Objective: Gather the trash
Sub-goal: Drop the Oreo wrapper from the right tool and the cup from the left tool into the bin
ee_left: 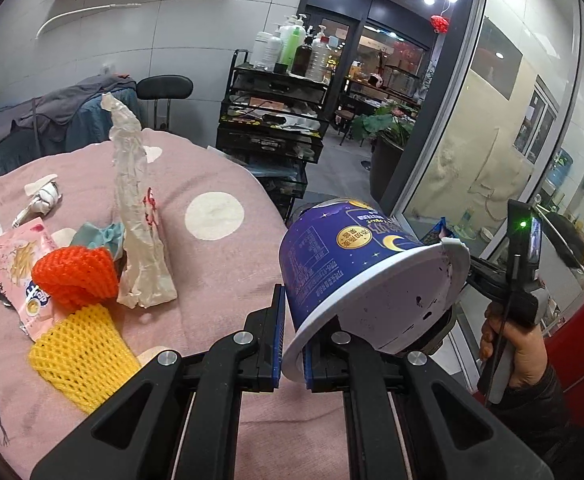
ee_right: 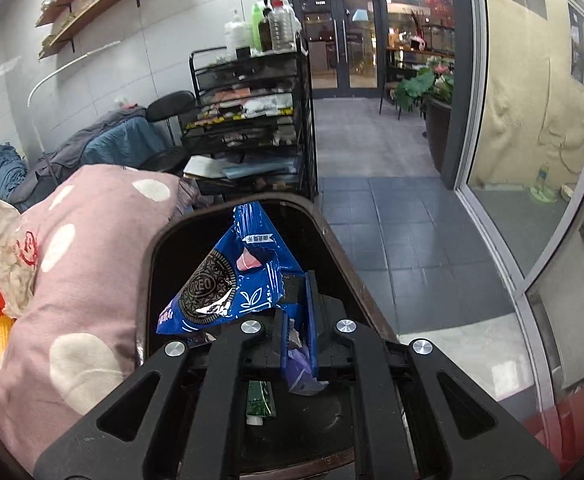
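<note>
Through the left wrist camera we see our left gripper [ee_left: 292, 344] clamped on the white rim of a purple paper cup [ee_left: 356, 264], which tilts with its mouth toward us above the edge of the pink spotted bed cover [ee_left: 212, 256]. Only this view shows the litter left on the cover: an orange foam net [ee_left: 76, 276], a yellow foam net [ee_left: 80, 360], a pink snack packet [ee_left: 16, 264] and a tall crumpled white plastic bag [ee_left: 140, 232]. It also shows the person's right hand [ee_left: 512, 352] on the other tool's handle.

The right wrist camera shows what the left cannot: our right gripper [ee_right: 296, 336] pinched tight on a blue Oreo wrapper [ee_right: 232, 276], held over the open mouth of a dark bin [ee_right: 356, 276] just beside the bed. Inside the bin lies a green packet [ee_right: 259, 400].
</note>
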`<state>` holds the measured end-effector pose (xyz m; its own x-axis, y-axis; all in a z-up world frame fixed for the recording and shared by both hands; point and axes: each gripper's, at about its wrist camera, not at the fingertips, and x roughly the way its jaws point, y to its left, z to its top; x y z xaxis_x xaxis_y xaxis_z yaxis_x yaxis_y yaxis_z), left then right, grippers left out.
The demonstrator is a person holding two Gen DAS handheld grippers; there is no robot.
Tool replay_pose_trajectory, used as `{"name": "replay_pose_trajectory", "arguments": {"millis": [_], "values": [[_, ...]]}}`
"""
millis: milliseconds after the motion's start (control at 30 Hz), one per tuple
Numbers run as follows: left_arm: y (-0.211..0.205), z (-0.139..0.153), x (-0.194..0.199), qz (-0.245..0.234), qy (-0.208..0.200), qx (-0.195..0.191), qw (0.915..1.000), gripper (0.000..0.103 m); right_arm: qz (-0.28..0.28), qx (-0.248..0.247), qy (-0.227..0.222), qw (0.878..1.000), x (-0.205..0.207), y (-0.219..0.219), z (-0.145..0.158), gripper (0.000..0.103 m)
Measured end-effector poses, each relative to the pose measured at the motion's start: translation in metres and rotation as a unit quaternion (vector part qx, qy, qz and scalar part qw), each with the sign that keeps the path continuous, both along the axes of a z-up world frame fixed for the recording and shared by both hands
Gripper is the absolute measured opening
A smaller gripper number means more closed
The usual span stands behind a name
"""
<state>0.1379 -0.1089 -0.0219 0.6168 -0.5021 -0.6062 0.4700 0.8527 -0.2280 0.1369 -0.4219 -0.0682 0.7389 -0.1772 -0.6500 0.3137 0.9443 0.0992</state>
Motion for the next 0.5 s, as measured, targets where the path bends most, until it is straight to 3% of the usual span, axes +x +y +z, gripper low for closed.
{"name": "replay_pose_trajectory", "arguments": {"millis": [167,200,267,300,333,500], "values": [[-0.013,-0.003,0.002,-0.014,0.007,0.001,0.9999,0.008,-0.002,0.009,0.031,0.999,0.007,0.001,-0.02,0.009],[-0.015,-0.003,0.002,-0.016,0.007,0.003,0.9998,0.008,-0.003,0.009,0.038,0.999,0.008,0.002,-0.024,0.016],[-0.02,-0.003,0.002,-0.022,0.009,0.004,0.9997,0.008,-0.001,0.008,0.047,0.999,0.009,0.006,-0.031,0.047],[-0.022,-0.003,0.003,-0.025,0.011,0.003,0.9996,0.008,-0.004,0.009,0.047,0.999,0.008,0.006,-0.033,0.073],[-0.025,-0.003,0.004,-0.028,0.013,0.003,0.9995,0.008,-0.009,0.01,0.044,0.999,0.006,0.007,-0.035,0.078],[-0.036,-0.005,0.005,-0.041,0.014,0.011,0.999,0.008,-0.007,0.021,0.049,0.999,0.0,0.011,-0.04,0.078]]}}
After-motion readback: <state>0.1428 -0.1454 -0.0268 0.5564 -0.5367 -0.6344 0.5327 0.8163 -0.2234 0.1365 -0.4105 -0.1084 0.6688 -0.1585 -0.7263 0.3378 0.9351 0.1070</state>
